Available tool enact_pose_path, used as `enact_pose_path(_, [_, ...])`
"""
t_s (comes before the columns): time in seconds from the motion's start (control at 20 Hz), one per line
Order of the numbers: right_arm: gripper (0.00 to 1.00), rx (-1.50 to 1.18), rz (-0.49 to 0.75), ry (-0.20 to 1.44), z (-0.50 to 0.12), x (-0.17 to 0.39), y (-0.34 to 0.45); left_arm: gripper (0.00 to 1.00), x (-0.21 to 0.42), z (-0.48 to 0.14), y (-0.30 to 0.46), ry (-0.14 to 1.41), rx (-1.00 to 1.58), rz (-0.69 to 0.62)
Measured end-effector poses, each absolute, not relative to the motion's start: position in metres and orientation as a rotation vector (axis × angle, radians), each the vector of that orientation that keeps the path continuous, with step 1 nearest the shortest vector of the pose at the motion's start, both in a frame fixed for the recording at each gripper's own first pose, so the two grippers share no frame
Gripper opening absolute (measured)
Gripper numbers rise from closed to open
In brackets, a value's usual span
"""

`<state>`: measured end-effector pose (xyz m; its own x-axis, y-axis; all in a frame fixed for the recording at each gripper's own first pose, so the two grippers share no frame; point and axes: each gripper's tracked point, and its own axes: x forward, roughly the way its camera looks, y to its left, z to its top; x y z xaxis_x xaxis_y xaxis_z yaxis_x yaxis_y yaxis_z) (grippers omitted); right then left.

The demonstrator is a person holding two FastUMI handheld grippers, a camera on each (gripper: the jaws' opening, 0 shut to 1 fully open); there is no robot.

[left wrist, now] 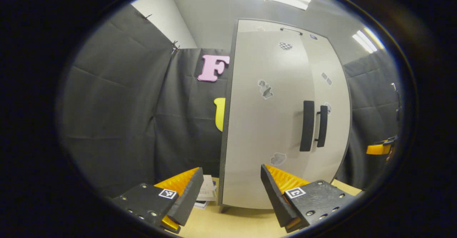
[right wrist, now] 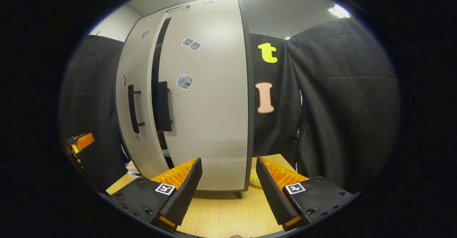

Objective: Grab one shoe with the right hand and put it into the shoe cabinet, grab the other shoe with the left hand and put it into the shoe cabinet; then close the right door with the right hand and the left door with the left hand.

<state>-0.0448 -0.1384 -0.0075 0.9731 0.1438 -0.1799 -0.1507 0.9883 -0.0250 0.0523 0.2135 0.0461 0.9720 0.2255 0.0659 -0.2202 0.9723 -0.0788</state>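
Observation:
The tall grey shoe cabinet (left wrist: 264, 131) stands on the wooden table (left wrist: 232, 223) straight ahead of my left gripper (left wrist: 231, 173), which is open and holds nothing. Two black vertical handles (left wrist: 307, 125) sit side by side near the doors' meeting edge. In the right gripper view the right door (right wrist: 210, 99) stands slightly off the left door (right wrist: 137, 88), with a dark slit (right wrist: 156, 70) between them. My right gripper (right wrist: 228, 166) is open and holds nothing, a short way in front of that right door. Each gripper appears at the edge of the other's view: right (left wrist: 380, 148), left (right wrist: 80, 143).
Some papers (left wrist: 207, 191) lie on the table by the cabinet's left foot. A pale yellow object (right wrist: 254, 179) peeks out at the cabinet's right rear corner. Black cloth walls close in behind and beside the cabinet. Bare tabletop (right wrist: 221, 209) lies before the cabinet.

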Motion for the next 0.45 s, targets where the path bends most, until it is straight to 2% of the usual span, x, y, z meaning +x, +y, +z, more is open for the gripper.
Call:
enact_pose_path(0.05, [0.92, -0.046, 0.155, 0.18, -0.008, -0.046, -0.137, 0.93, 0.055, 0.044, 0.213, -0.072, -0.071, 0.227])
enact_pose_path(0.1, [0.93, -0.048, 0.16, 0.183, -0.009, -0.046, -0.135, 0.99, 0.055, 0.042, 0.214, -0.069, -0.071, 0.234])
enact_pose_path(0.4, [0.93, -0.051, 0.205, 0.211, -0.016, -0.049, -0.121, 0.99, 0.056, 0.041, 0.223, -0.076, -0.069, 0.277])
enact_pose_path(0.45, [0.96, -0.057, 0.212, 0.215, -0.018, -0.05, -0.118, 0.99, 0.055, 0.042, 0.226, -0.083, -0.07, 0.289])
